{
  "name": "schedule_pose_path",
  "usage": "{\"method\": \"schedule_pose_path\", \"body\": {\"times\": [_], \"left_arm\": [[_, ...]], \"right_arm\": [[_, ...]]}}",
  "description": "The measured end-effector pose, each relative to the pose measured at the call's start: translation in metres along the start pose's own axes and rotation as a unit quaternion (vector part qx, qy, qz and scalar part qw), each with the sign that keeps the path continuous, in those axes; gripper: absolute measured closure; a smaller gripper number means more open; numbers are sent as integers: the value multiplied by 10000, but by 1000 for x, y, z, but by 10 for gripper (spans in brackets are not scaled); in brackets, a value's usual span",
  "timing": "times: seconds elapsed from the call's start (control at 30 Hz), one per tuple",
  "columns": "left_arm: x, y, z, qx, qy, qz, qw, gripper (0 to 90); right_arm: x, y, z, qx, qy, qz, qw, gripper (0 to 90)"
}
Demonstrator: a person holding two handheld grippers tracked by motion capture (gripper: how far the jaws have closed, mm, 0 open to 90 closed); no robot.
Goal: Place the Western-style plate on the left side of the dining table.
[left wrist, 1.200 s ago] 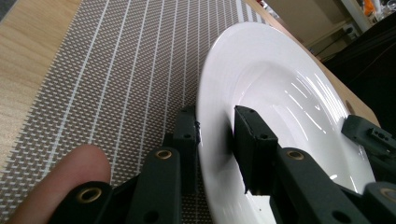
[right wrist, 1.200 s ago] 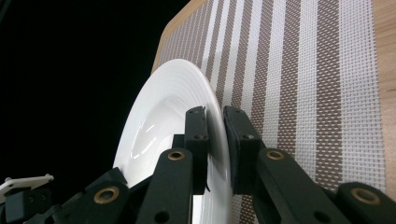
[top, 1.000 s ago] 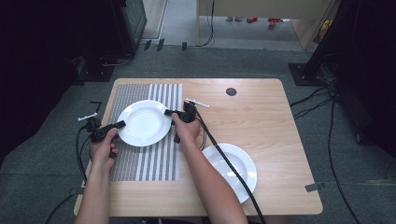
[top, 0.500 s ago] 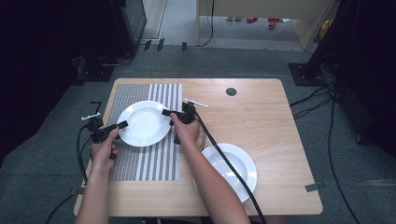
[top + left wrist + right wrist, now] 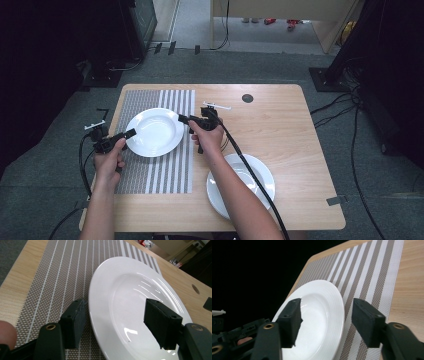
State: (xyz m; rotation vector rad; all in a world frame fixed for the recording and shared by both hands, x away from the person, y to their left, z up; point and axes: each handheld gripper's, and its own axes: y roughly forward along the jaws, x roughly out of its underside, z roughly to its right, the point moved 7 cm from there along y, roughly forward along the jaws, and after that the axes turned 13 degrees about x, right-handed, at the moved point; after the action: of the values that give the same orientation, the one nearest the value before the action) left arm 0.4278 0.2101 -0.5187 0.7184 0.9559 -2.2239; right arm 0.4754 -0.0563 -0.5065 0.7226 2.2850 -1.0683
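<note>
Your left tongs (image 5: 129, 133) and right tongs (image 5: 183, 119) stood apart, straddling opposite rims of the plate (image 5: 154, 132) near the tabletop's (image 5: 280, 130) left edge.

Near plate (image 5: 260, 186) partly under forearm

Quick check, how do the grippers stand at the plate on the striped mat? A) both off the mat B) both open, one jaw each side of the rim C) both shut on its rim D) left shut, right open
B: in the gripper views the left gripper and right gripper each have jaws apart, straddling the rim of the plate on the mat.
</note>
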Motion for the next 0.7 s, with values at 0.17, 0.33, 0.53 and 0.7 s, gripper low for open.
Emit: {"method": "schedule_pose_path", "body": {"times": [0.17,0.33,0.53,0.7], "left_arm": [[-2,-8,12,35,227,117,9997,324],[4,-10,20,60,365,57,9993,303],[13,-17,30,144,494,8,9987,280],[20,-26,32,134,503,23,9986,261]], "right_arm": [[-1,-25,1,-152,-333,58,9993,325],[1,-48,4,-244,-445,41,9987,301],[6,-69,11,-203,-597,39,9980,278],[9,-86,16,-162,-787,89,9967,264]]}}
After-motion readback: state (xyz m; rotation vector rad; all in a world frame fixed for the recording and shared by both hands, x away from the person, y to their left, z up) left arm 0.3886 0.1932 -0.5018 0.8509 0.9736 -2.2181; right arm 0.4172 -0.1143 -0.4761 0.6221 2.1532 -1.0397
